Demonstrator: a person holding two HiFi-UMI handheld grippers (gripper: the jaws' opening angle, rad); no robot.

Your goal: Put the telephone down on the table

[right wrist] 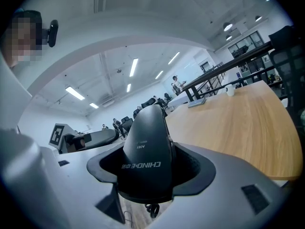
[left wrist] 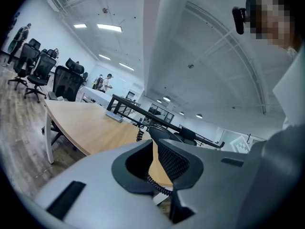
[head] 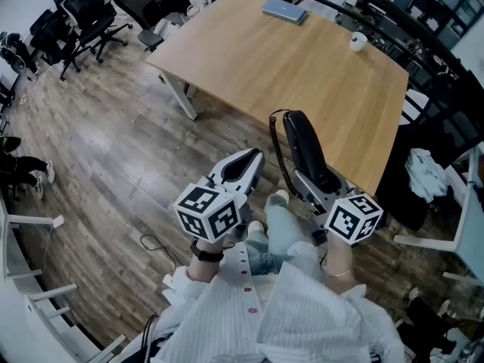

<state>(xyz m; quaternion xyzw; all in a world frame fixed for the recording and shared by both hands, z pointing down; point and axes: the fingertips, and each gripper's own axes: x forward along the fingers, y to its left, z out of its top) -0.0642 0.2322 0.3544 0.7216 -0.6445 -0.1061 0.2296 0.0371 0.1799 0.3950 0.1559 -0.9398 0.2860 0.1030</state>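
Handset of black telephone [right wrist: 145, 151], gripped upright between jaws of right gripper [right wrist: 150, 168]; brand lettering legible in right gripper view only. Head view places it at 6 o'clock edge of wooden table [head: 287, 66]. Left gripper [left wrist: 155, 168] closed, empty.

Black telephone [head: 305, 146] with pale lettering, light wood-grain table [head: 287, 59], brown plank floor [head: 98, 142]. Grey left gripper [head: 251, 161] and right gripper [head: 321, 184] carry black-and-white square-patterned cubes [head: 208, 210]. White pinstriped shirt [head: 302, 316].

My right gripper [head: 319, 181] clamps the telephone [head: 302, 138] between its jaws; my left gripper [head: 248, 163], tips together, holds nothing.
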